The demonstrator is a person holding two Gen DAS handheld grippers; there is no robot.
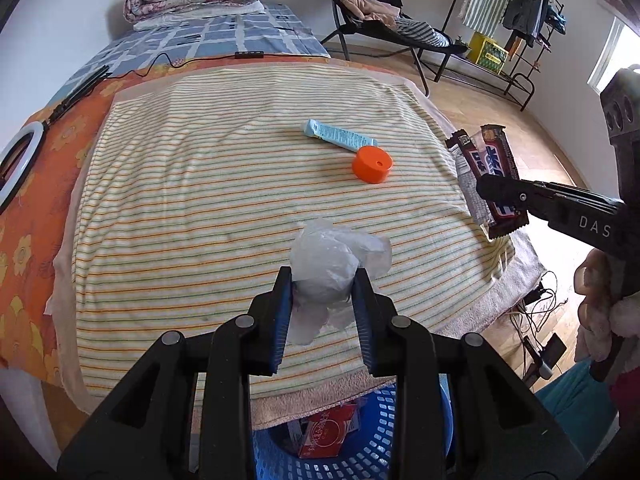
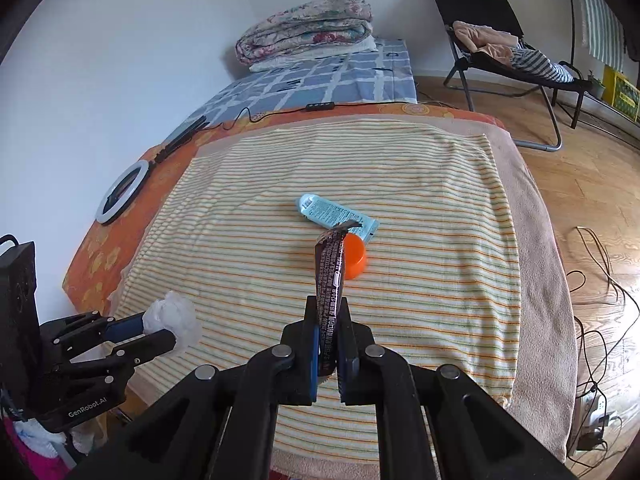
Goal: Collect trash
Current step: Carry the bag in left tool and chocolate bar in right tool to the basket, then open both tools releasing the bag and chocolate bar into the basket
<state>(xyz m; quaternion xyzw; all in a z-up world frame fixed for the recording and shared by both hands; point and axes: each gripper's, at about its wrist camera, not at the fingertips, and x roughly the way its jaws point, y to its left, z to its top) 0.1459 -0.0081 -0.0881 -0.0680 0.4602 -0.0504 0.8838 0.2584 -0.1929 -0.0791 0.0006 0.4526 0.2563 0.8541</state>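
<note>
Two claws are both loaded above the striped towel (image 1: 200, 184) spread over the bed. The left claw (image 1: 323, 292) is clamped on a crumpled wad of clear plastic wrap (image 1: 328, 264), its blue pads (image 1: 280, 312) pressing on either side of the wad. Just below it, past the towel's near edge, stands a blue perforated basket (image 1: 360, 452) with a red carton (image 1: 324, 432) inside. The right claw (image 2: 329, 320) pinches a dark brown candy bar wrapper (image 2: 330, 272) edge-on, the wrapper standing up between nearly closed pads. On the towel lie a light blue tube (image 2: 336, 214) and an orange cap (image 2: 354, 256), just beside each other, well apart from both claws.
</note>
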